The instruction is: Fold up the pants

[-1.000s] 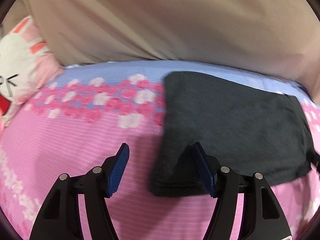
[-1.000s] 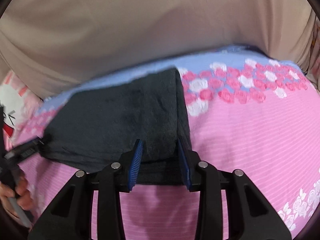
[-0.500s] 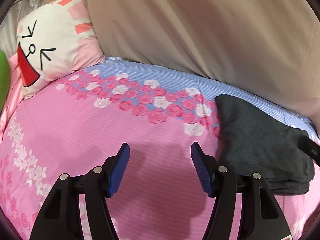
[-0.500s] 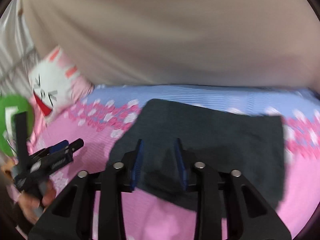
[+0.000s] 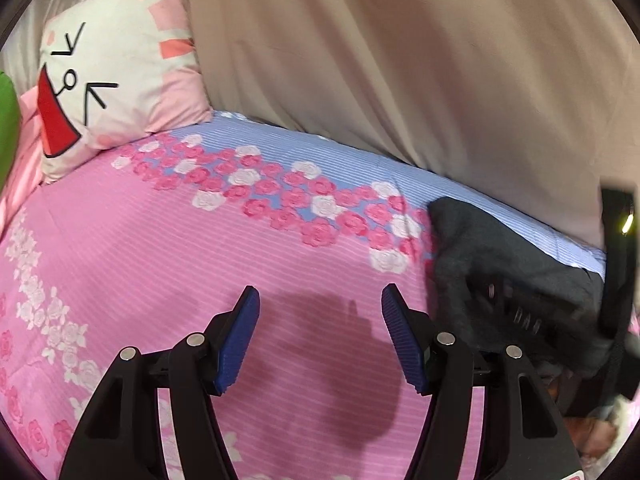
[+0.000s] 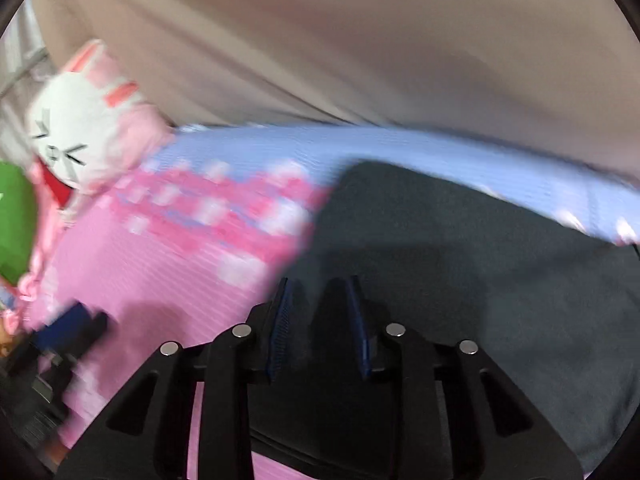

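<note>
Pants (image 6: 460, 264) lie folded on the bed (image 5: 168, 248); our right claw (image 6: 318, 320) is closing over their near edge, cloth between its jaws, likely for another fold; our left claw (image 5: 320, 340) waits wide and empty beside them.

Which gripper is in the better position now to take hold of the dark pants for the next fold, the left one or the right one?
Right. The right gripper is over the dark pants, its jaws closing with the fabric between them. The left gripper is wide open above bare pink bedsheet, beside the pants.
</note>
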`<action>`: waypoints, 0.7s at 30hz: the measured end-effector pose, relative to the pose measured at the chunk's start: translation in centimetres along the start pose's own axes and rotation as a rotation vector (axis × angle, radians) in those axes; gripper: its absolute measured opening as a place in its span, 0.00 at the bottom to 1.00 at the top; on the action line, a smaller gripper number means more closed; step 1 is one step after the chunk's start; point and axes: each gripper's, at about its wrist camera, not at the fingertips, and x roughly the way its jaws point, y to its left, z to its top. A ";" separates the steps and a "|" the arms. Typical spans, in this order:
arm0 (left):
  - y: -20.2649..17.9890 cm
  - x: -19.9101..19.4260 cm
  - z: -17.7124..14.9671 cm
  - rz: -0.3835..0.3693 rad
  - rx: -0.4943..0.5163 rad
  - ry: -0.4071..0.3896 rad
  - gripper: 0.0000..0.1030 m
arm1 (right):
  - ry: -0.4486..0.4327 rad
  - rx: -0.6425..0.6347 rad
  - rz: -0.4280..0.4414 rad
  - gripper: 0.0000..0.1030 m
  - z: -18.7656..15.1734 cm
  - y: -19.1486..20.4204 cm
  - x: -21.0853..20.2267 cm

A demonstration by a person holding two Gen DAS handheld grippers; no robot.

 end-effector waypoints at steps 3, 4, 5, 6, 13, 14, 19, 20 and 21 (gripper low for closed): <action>-1.2 0.1 -0.7 -0.053 0.023 0.035 0.60 | -0.072 0.077 0.009 0.23 -1.5 -2.6 -4.6; -1.7 0.1 -0.9 -0.066 0.034 0.041 0.60 | -0.119 0.096 -0.015 0.23 -2.3 -3.9 -6.8; -2.3 -0.1 -1.2 -0.071 0.051 0.041 0.60 | -0.139 0.115 -0.058 0.23 -3.0 -5.5 -8.3; -2.9 -0.2 -1.5 -0.070 0.069 0.038 0.60 | -0.145 0.133 -0.102 0.23 -3.5 -6.9 -9.0; -7.1 -0.8 -3.9 -0.066 0.204 0.030 0.62 | -0.166 0.287 -0.161 0.06 -7.5 -14.6 -13.9; -7.6 -0.9 -4.2 -0.061 0.219 0.031 0.62 | -0.171 0.264 -0.186 0.07 -7.6 -14.4 -14.2; -8.6 -1.4 -5.6 -0.069 0.230 0.040 0.62 | -0.185 0.227 -0.247 0.07 -8.1 -12.7 -14.8; -8.7 -1.6 -5.9 -0.064 0.232 0.040 0.62 | -0.211 0.219 -0.252 0.09 -8.5 -12.0 -15.5; -8.7 -1.7 -6.3 -0.056 0.234 0.039 0.62 | -0.241 0.204 -0.261 0.12 -9.1 -11.2 -17.0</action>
